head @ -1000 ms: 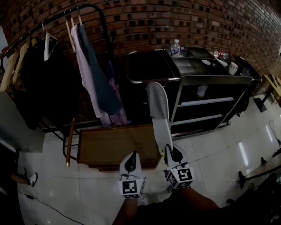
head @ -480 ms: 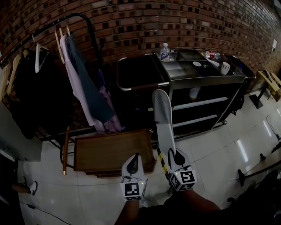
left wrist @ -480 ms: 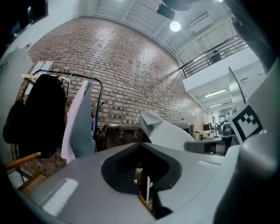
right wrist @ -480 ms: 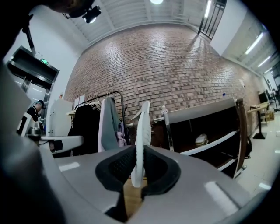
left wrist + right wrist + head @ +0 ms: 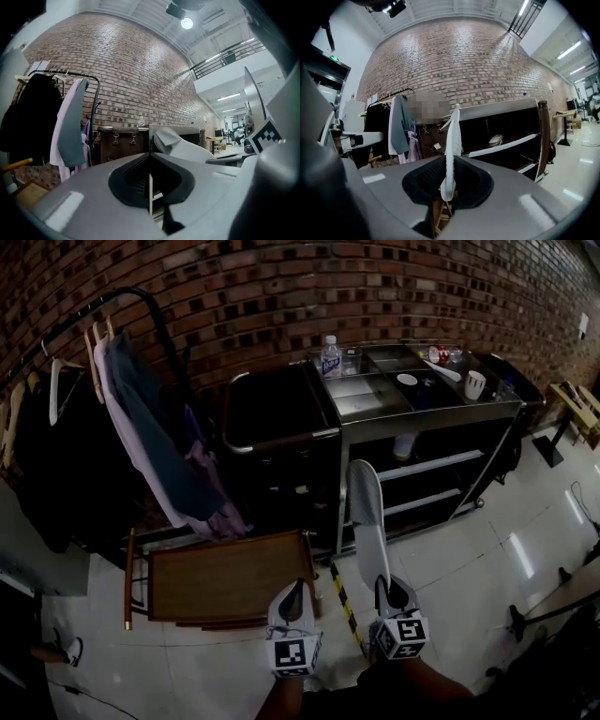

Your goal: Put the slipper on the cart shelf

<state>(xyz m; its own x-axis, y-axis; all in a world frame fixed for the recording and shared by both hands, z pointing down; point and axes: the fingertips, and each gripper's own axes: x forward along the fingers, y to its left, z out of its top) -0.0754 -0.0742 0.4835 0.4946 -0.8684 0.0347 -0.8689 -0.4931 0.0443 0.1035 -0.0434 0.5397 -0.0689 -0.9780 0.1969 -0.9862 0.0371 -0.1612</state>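
Observation:
A white slipper [image 5: 367, 517] stands on edge in my right gripper [image 5: 390, 587], which is shut on its heel end; the toe points toward the metal cart [image 5: 487, 409]. In the right gripper view the slipper [image 5: 453, 140] shows edge-on between the jaws of that gripper [image 5: 449, 180], with the cart shelves [image 5: 501, 146] beyond it. A second pale slipper [image 5: 403, 446] lies on the upper cart shelf [image 5: 441, 463]. My left gripper [image 5: 292, 592] hangs beside the right one, shut and holding nothing [image 5: 150, 187].
A clothes rack with hanging garments [image 5: 141, 437] stands at the left. A low wooden table [image 5: 225, 579] sits just ahead of my left gripper, with a dark trolley [image 5: 277, 418] behind it. A bottle [image 5: 330, 357] and cup [image 5: 475, 383] are on the cart top. Striped tape [image 5: 345, 604] marks the floor.
The view has swung right, so the cart now sits more central. Both grippers have shifted right with it, and the slipper stays held in the right one.

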